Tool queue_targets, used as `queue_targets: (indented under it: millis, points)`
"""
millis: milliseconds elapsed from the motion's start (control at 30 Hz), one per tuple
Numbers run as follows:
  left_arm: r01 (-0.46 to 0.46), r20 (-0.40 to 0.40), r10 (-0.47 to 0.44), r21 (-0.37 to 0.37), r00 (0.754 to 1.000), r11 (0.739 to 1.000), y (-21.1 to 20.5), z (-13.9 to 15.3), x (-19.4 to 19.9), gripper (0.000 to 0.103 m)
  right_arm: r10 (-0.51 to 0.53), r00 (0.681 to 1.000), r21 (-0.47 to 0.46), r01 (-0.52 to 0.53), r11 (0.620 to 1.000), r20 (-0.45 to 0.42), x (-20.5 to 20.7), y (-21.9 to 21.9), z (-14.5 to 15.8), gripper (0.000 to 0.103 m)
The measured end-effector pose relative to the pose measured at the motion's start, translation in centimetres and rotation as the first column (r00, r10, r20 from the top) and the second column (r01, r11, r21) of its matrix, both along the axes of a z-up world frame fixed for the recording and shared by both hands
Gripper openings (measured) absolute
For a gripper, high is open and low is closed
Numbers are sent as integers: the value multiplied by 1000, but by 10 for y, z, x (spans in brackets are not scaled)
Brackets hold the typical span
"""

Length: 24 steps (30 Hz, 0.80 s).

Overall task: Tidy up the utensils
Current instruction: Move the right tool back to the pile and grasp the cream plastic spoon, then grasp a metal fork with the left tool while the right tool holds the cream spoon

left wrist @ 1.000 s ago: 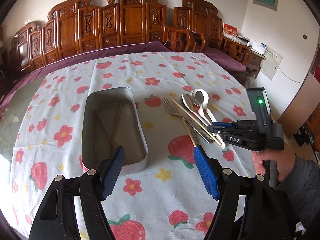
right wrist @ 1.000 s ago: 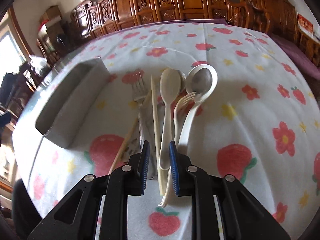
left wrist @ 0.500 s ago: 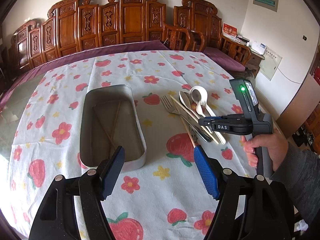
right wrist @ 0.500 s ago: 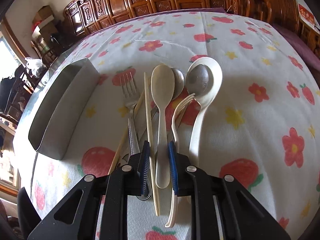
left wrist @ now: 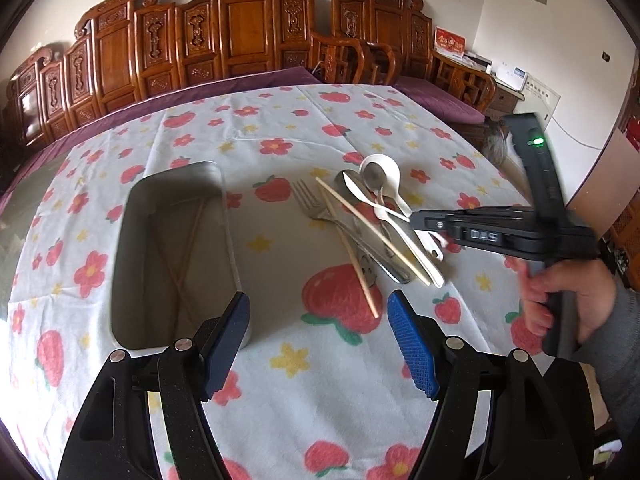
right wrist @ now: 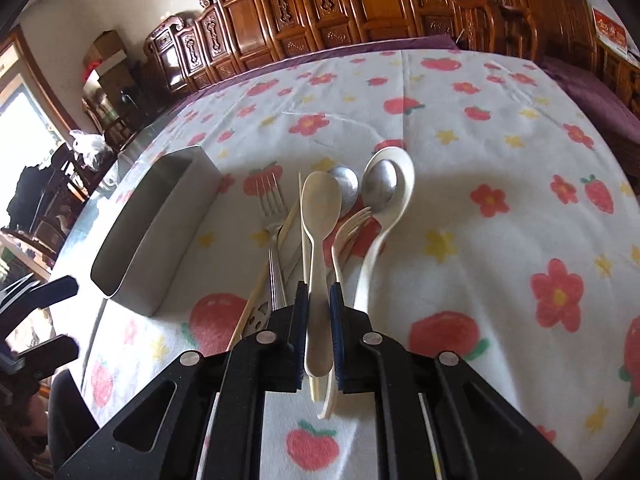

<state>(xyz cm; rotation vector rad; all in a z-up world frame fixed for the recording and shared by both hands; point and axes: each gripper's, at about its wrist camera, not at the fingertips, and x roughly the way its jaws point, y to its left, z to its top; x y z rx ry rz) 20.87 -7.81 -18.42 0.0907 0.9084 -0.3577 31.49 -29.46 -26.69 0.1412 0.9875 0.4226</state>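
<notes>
Between my right gripper's (right wrist: 319,312) closing pads lies the cream spoon (right wrist: 318,240), lengthwise ahead; metal tin (right wrist: 156,228) sits forward-left, nearer my open left gripper (left wrist: 318,340).

I note carved wooden chairs (left wrist: 248,36) ranged behind the table, whose strawberry-print tablecloth (left wrist: 280,136) overlies a purple cloth (left wrist: 240,84).

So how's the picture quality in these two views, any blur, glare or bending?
Left wrist view: fisheye bends the table edge; the right tool and its hand are motion-blurred, the metal tray soft. Right wrist view: window blown out at left, cream spoon fairly sharp, corners dark.
</notes>
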Motion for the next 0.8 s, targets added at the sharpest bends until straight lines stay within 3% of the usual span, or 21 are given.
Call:
queue_targets:
  millis: [167,433,800]
  points:
    - [9,-17,-9,29,1000,1000,-19,-14,12,68,55,998,-65,-53,996,31,-14,-8,8,12]
    - [12,-51,-10,45,999,999,-36,-32,28,68,68,997,-159,-61,985,34,-31,-37,-7,13]
    - [8,-56,-5,53,998,999,-38,-35,29,68,56,998,-160,-56,985,-9,-25,-42,-31,13]
